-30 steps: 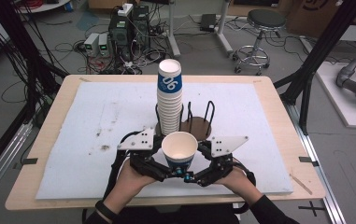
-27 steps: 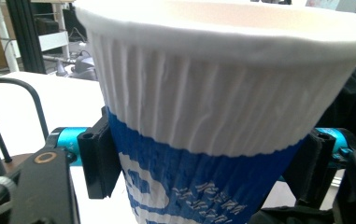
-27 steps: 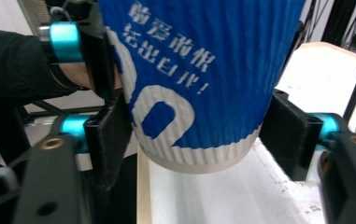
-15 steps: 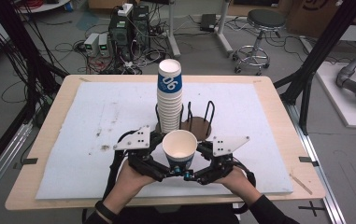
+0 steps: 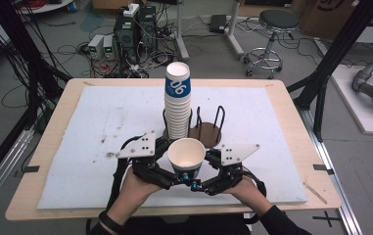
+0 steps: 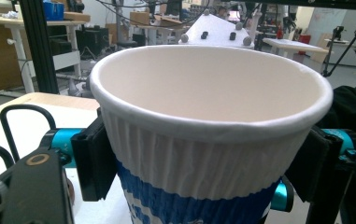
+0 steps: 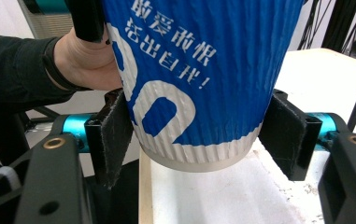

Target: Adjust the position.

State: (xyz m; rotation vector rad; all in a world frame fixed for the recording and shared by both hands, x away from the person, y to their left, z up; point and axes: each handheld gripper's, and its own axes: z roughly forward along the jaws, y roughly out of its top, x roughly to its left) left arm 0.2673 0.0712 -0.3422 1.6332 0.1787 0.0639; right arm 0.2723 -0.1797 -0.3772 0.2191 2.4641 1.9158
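A cup is standing upright between the two grippers near the front edge of the table, its open mouth facing up. The left gripper is reaching in from one side and the right gripper from the other, their tips meeting below the cup's rim.

In the left gripper view, the cup is sitting between the jaws, the white ribbed band under its rim level with the pads. The left pad is lying against the cup wall and the right one is meeting it on the far side; these jaws have just been closing, partly open around the cup and gripping it.

In the right gripper view, the cup's blue lower wall with white lettering is filling the gap between the jaws. The left pad is pressing the wall near the base, the right pad is touching the other side, and the base rim is hanging just below the pads, above the table edge. These jaws are narrowly set and clamped on the cup.

Beyond the jaws, a stack of cups is standing in a wire holder.
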